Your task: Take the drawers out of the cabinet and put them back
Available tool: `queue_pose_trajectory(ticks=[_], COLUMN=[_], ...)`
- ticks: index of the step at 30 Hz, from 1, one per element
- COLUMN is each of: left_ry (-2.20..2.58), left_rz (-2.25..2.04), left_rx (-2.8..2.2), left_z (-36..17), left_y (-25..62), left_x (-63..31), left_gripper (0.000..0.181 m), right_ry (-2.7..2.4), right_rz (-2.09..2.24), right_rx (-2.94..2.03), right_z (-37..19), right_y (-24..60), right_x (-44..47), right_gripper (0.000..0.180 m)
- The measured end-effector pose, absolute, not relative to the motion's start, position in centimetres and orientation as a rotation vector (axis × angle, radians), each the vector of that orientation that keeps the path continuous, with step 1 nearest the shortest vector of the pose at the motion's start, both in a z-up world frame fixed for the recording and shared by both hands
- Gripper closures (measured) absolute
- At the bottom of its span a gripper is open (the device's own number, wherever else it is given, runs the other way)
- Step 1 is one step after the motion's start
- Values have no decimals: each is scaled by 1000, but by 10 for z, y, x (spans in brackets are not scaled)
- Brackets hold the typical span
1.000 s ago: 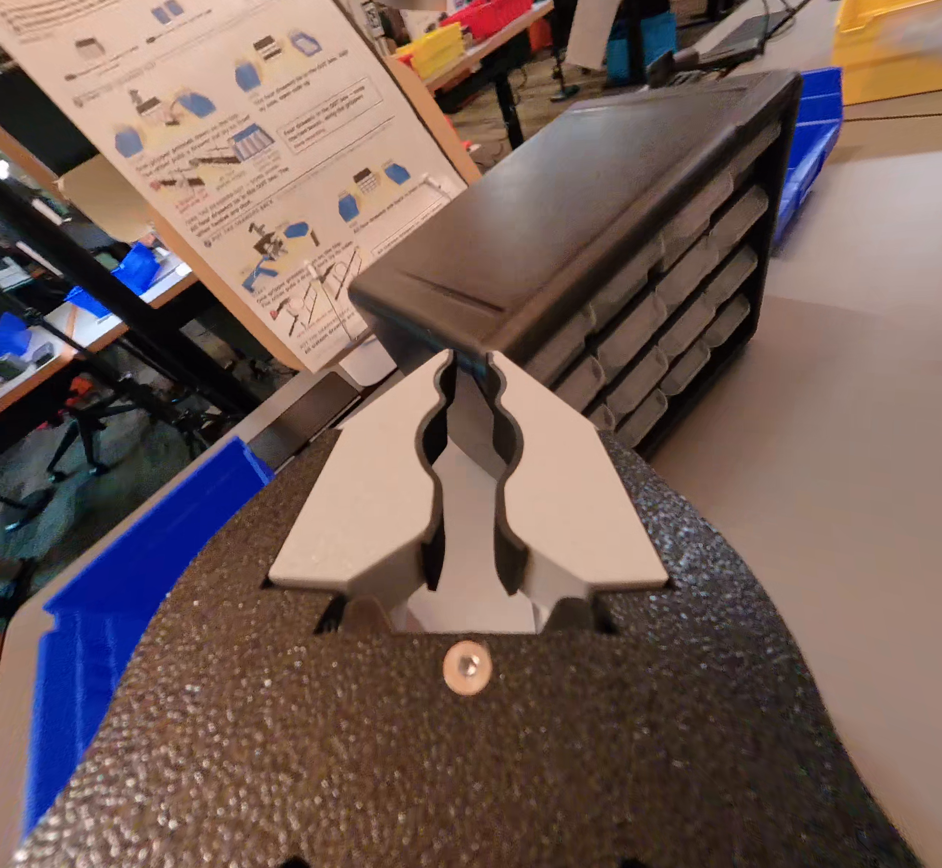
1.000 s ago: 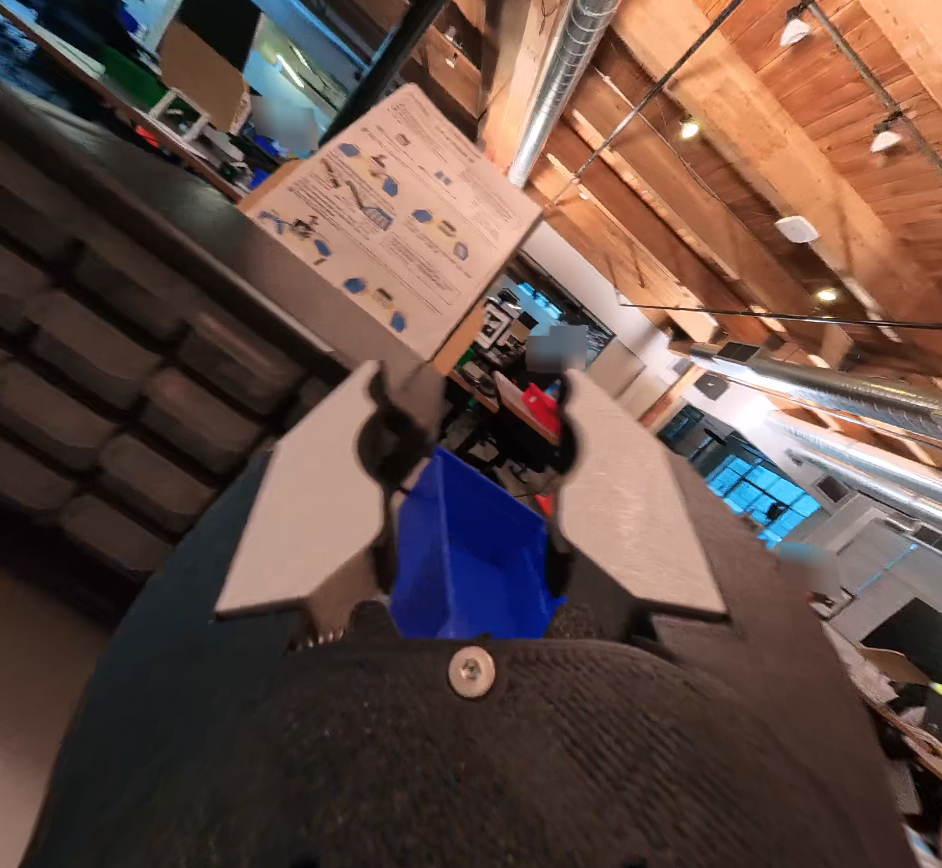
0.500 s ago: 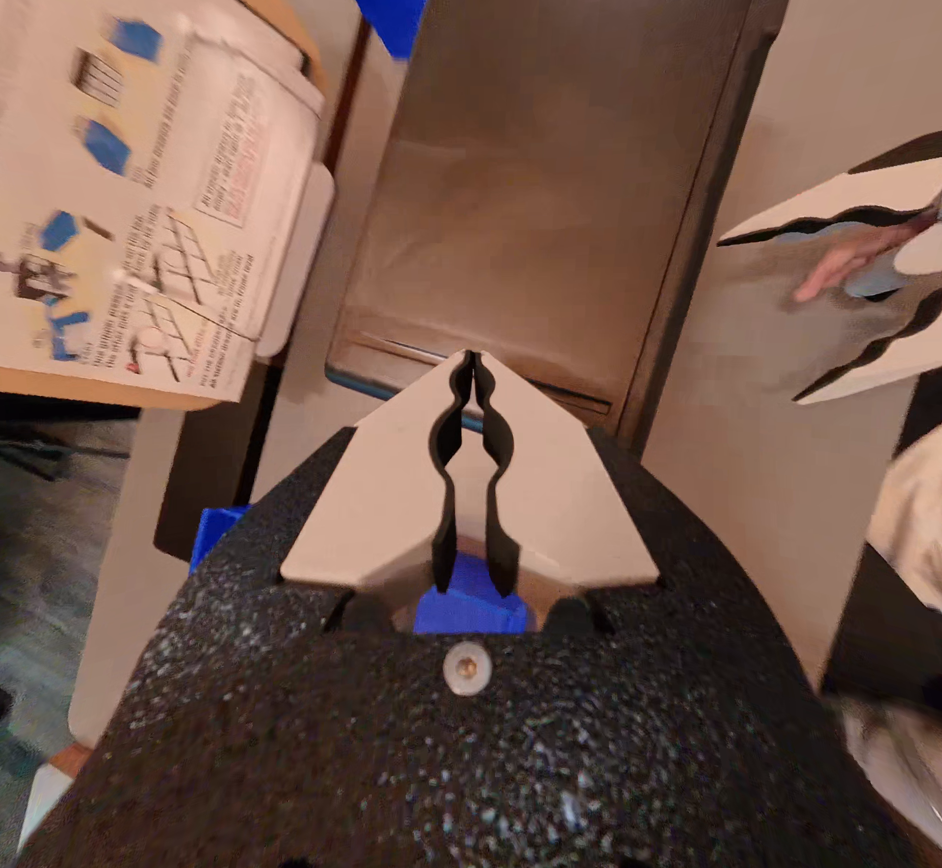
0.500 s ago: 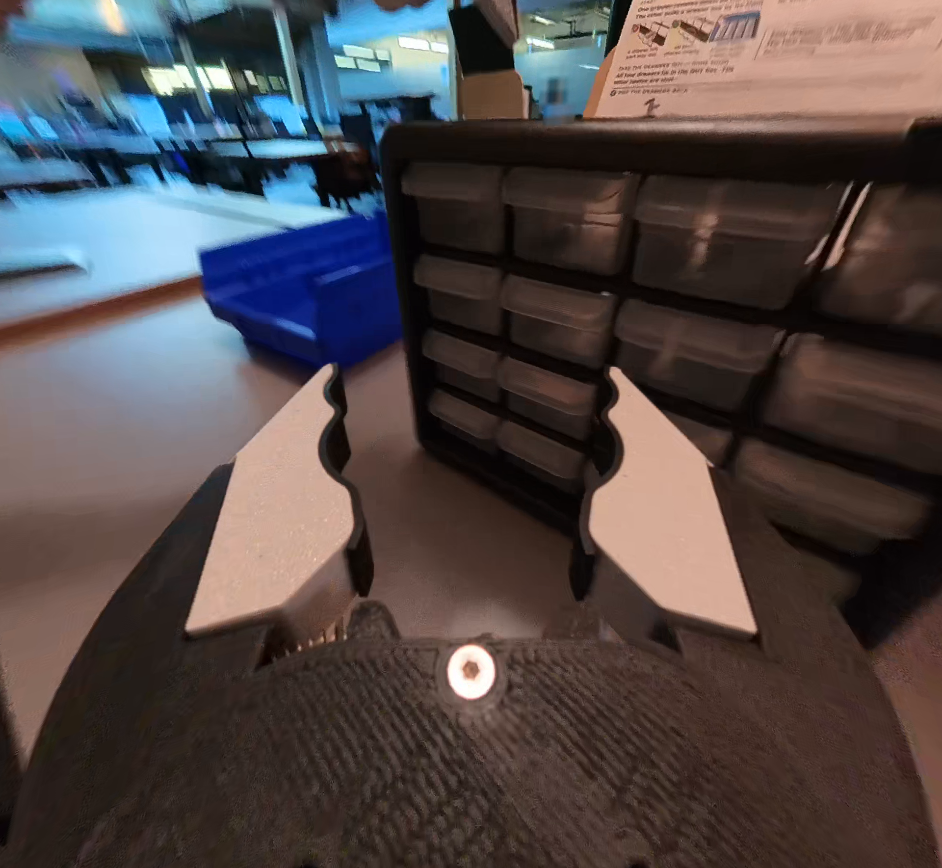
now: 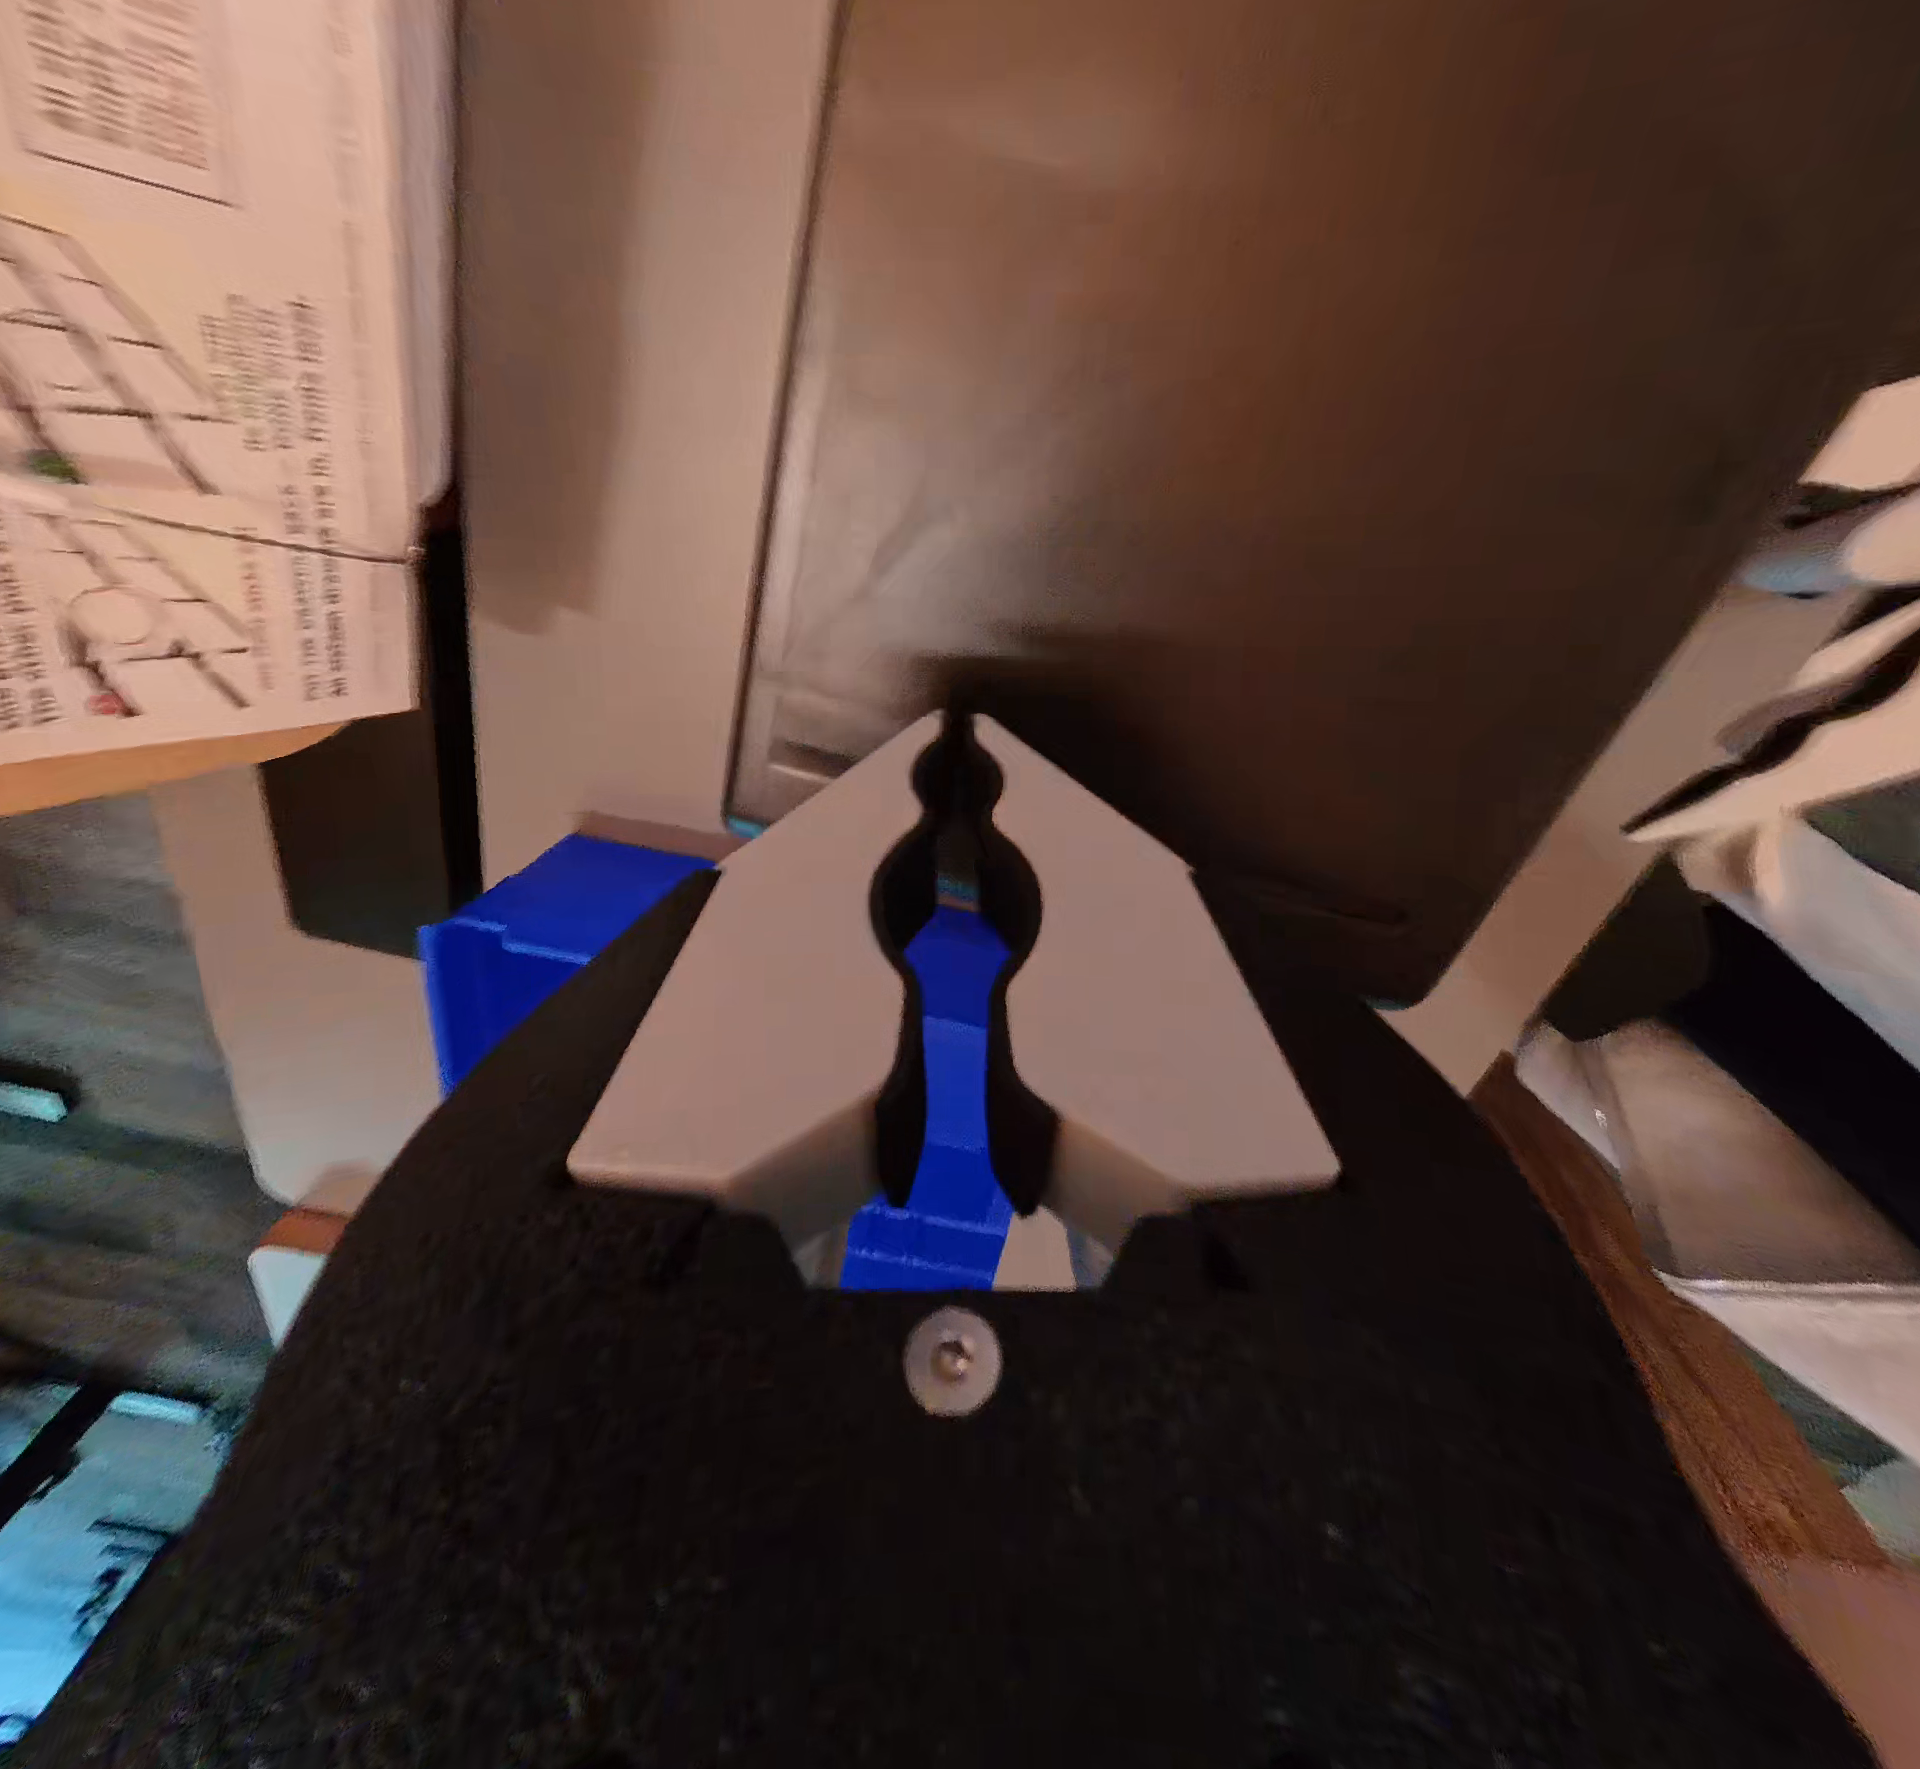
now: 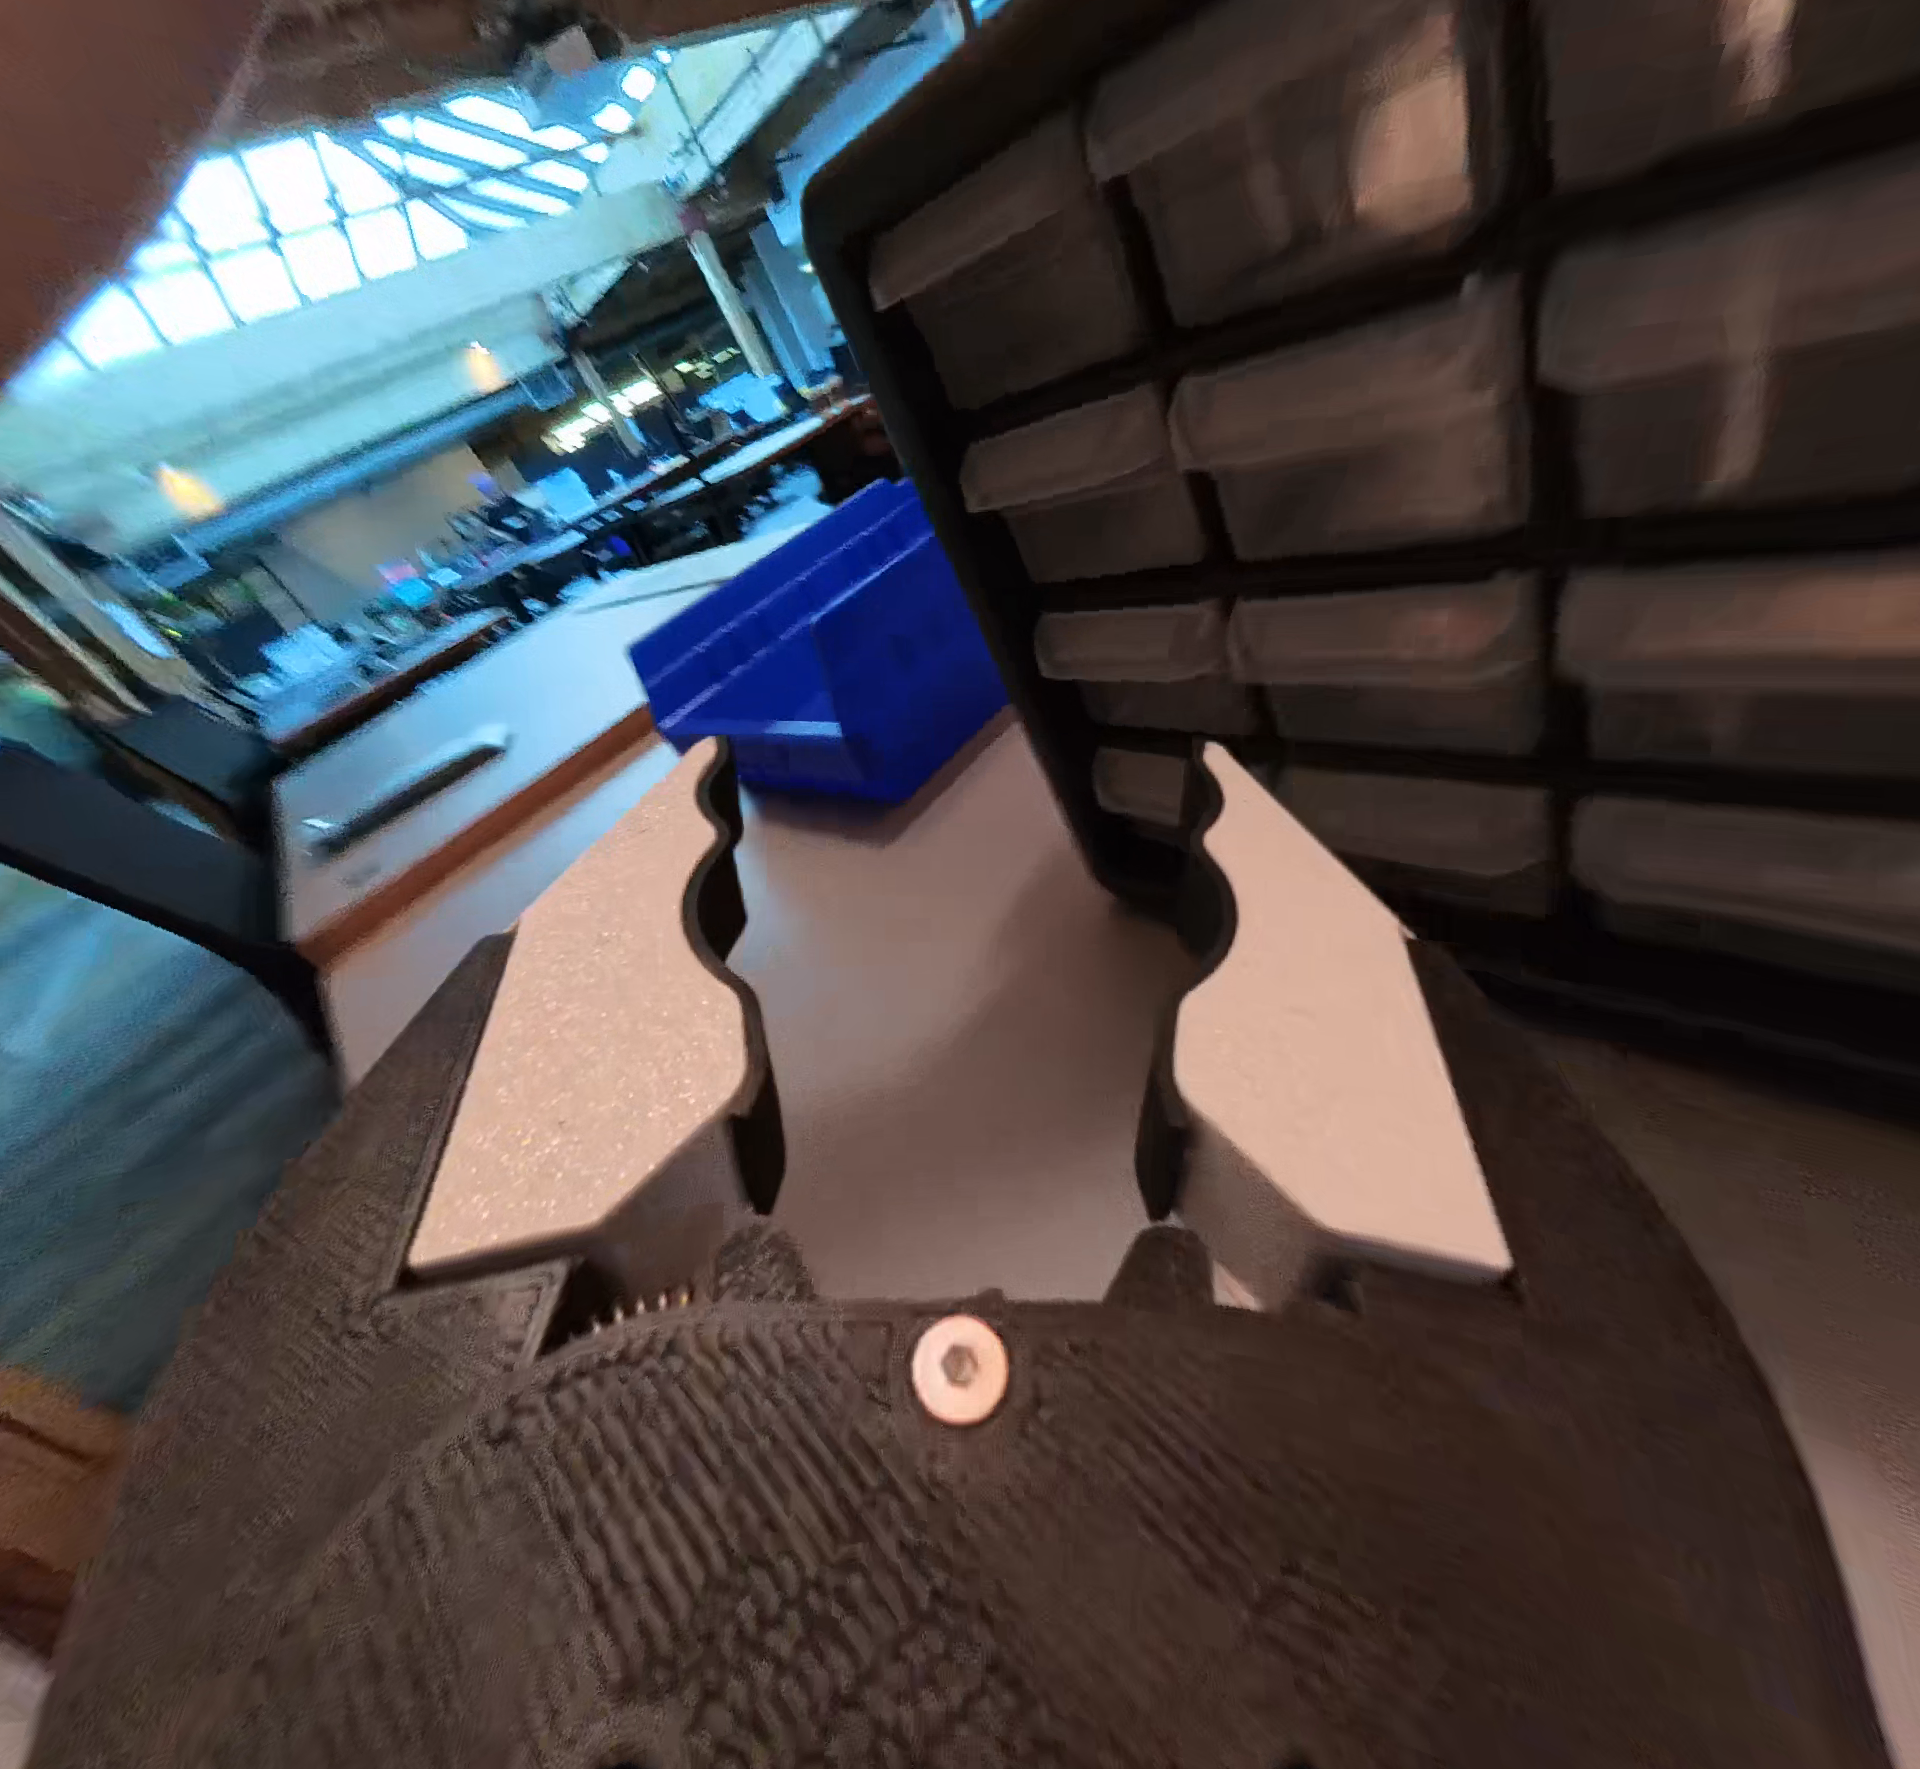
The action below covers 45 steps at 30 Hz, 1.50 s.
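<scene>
Left gripper (image 5: pixel 956 732): jaws together, empty, tips over the near edge of the cabinet's top.
Right gripper (image 6: pixel 961 774): jaws apart, empty, low before the cabinet front.
Cabinet (image 6: pixel 1455 431): black, on the grey table (image 6: pixel 935 971); drawers (image 6: pixel 1361 457) all seated.
Blue bin (image 6: pixel 821 659): on the table beside the cabinet.
Instruction sheet (image 5: pixel 187 285): left of the cabinet.

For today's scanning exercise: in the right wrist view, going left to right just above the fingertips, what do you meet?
Wood-edged neighbouring table → blue bin → black cabinet frame edge → its clear drawers, all pushed in.
</scene>
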<state>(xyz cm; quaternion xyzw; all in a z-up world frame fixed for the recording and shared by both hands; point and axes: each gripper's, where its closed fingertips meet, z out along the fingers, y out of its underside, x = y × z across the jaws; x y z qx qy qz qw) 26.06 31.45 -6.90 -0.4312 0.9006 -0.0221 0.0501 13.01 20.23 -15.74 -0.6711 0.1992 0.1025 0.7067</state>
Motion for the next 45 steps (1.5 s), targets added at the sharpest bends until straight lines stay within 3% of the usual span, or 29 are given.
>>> queue_pose_trajectory(ticks=[10,17,45], left_ry=[2772,2794,2811], left_rz=[-29,229,371], left_rx=[-1383,-1297,-1246], left_z=[-70,-70,-70], left_y=[313,313,313], left_x=[263,263,264], left_gripper=[181,181,181], right_ry=[680,797,933], right_rz=[654,661,788], right_rx=[-1185,-1087,-957], right_z=[-150,-155,-169], right_y=[220,226,246], right_x=[123,143,171], right_gripper=[126,161,180])
